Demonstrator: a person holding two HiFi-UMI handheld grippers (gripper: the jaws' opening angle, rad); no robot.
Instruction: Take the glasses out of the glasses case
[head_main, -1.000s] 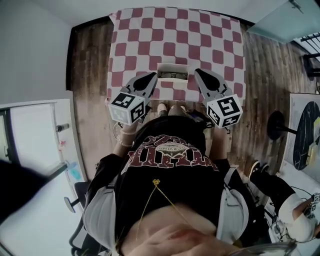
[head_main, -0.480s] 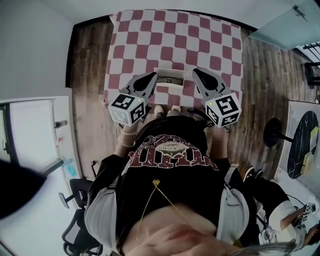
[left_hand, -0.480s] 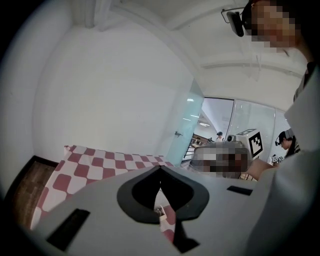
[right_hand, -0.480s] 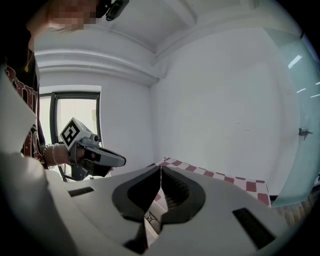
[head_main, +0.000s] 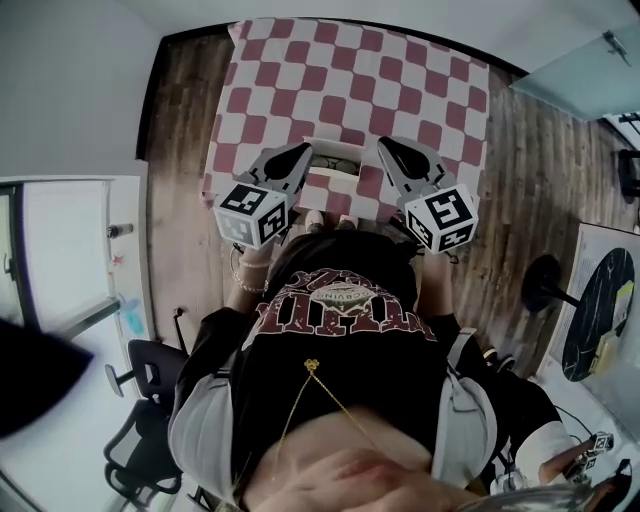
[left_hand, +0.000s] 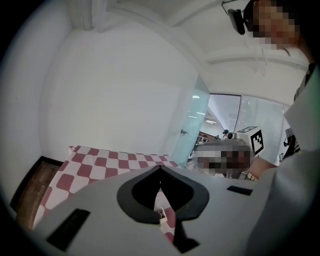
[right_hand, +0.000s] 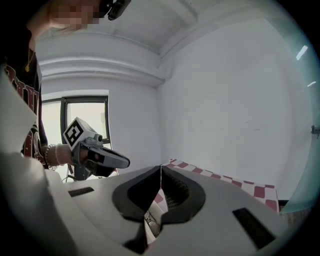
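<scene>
A pale glasses case (head_main: 336, 156) lies open on the red-and-white checked tablecloth (head_main: 350, 80), near the table's front edge. In the head view it shows only partly, between my two grippers. The left gripper (head_main: 303, 152) sits just left of the case, jaws closed tip to tip. The right gripper (head_main: 385, 146) sits just right of it, also shut. In the right gripper view the glasses (right_hand: 152, 225) show through the gap under the shut right gripper (right_hand: 161, 168). The left gripper (left_hand: 160, 168) has a pale edge of the case (left_hand: 162, 218) below its tips.
The table stands on a wooden floor (head_main: 180, 120), with a white wall beyond its far edge. An office chair (head_main: 135, 375) is at lower left, a round black stand base (head_main: 545, 284) at right. My body is close against the table's front edge.
The right gripper has moved a little left, closer to the case. The left gripper has hardly shifted. Both stay shut. The head view has drifted slightly.
</scene>
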